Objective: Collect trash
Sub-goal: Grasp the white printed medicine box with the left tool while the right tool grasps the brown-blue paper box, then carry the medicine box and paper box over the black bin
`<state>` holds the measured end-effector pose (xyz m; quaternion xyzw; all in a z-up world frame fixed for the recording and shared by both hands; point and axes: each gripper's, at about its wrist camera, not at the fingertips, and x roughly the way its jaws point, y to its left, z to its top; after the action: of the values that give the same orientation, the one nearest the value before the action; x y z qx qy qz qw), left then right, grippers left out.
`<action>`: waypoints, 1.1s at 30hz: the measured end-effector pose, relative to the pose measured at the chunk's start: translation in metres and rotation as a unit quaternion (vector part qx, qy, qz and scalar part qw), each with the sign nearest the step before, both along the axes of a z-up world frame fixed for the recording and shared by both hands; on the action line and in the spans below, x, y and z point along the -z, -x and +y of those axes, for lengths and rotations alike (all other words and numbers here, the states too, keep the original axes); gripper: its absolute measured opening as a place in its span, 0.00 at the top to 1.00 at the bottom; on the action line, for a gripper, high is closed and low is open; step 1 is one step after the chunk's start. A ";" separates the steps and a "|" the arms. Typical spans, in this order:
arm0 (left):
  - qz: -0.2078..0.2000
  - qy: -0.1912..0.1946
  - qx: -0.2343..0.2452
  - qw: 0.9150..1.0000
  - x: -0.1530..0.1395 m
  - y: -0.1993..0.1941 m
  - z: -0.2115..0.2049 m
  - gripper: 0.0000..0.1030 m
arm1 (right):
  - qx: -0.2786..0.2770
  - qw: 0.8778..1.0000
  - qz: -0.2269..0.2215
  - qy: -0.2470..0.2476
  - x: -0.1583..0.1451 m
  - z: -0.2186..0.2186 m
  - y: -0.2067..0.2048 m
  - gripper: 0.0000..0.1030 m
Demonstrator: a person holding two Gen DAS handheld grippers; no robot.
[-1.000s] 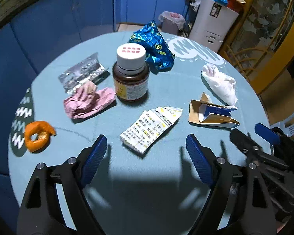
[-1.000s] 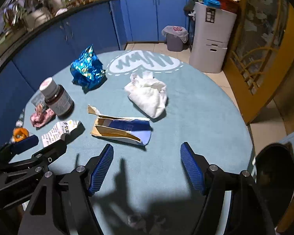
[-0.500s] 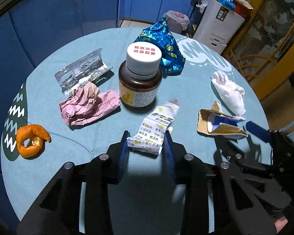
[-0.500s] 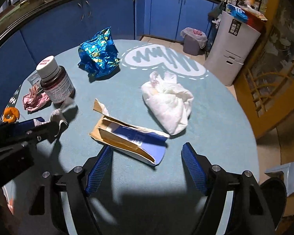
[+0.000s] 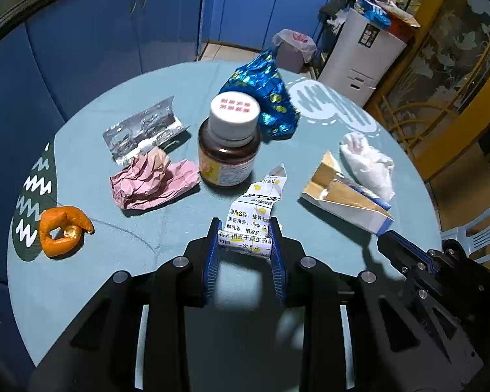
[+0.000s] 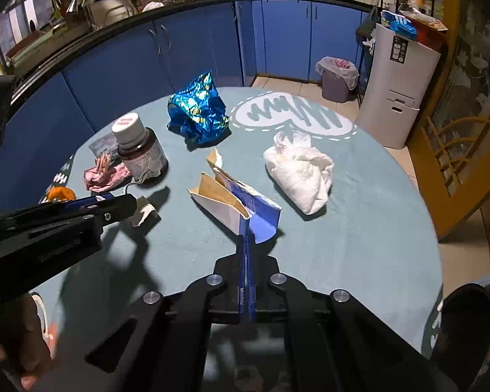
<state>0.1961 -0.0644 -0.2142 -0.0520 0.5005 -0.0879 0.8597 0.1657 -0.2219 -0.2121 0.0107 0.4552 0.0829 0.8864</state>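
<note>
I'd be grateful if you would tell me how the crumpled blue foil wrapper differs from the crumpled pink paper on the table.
The blue foil wrapper is shiny, with yellow spots; the pink paper is matte and plain. The wrapper stands up in a peak, while the paper lies lower and spread out. The wrapper sits behind the brown bottle, the paper beside it. Both are crumpled and neither is held.

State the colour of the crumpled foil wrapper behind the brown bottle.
Shiny blue with small yellow marks: the foil wrapper shows best in the right wrist view.
</note>
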 end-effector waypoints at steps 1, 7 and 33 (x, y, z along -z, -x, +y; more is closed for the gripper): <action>-0.003 0.000 0.001 1.000 -0.002 0.001 -0.002 0.71 | 0.001 1.000 -0.003 -0.001 -0.002 -0.001 0.002 0.99; -0.016 0.000 0.003 1.000 -0.014 0.011 -0.008 0.71 | 0.007 1.000 -0.015 -0.010 -0.015 -0.012 0.018 0.99; -0.001 -0.015 -0.023 1.000 0.000 -0.012 -0.007 0.71 | -0.047 0.998 0.024 0.032 0.024 0.015 -0.034 0.68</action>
<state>0.2078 -0.0716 -0.2139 -0.0507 0.4998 -0.0606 0.8625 0.1998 -0.2065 -0.2365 -0.0370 0.4784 0.1101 0.8704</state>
